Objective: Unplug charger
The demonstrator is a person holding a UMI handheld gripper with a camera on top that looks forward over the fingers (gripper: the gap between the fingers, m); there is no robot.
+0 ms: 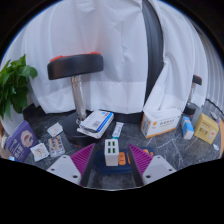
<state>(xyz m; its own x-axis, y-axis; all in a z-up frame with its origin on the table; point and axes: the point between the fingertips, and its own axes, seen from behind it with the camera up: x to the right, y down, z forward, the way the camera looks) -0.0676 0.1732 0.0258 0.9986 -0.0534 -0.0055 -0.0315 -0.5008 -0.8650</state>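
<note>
A white charger block (110, 151) with dark slots on its face stands on the dark speckled table, with an orange part (121, 158) close against its right side. My gripper (112, 149) is open. The charger stands between the two fingers with a gap at either side. The left magenta pad (84, 157) and the right magenta pad (140, 159) flank it without touching. What the charger is plugged into is hidden beneath it.
Beyond the fingers lie booklets (97, 122), a blister pack (57, 145) and a blue packet (19, 143) at left. A white box (159, 122), a blue bottle (187, 127) and a yellow box (205, 128) stand at right. A black stool (75, 67) and a plant (12, 85) stand behind.
</note>
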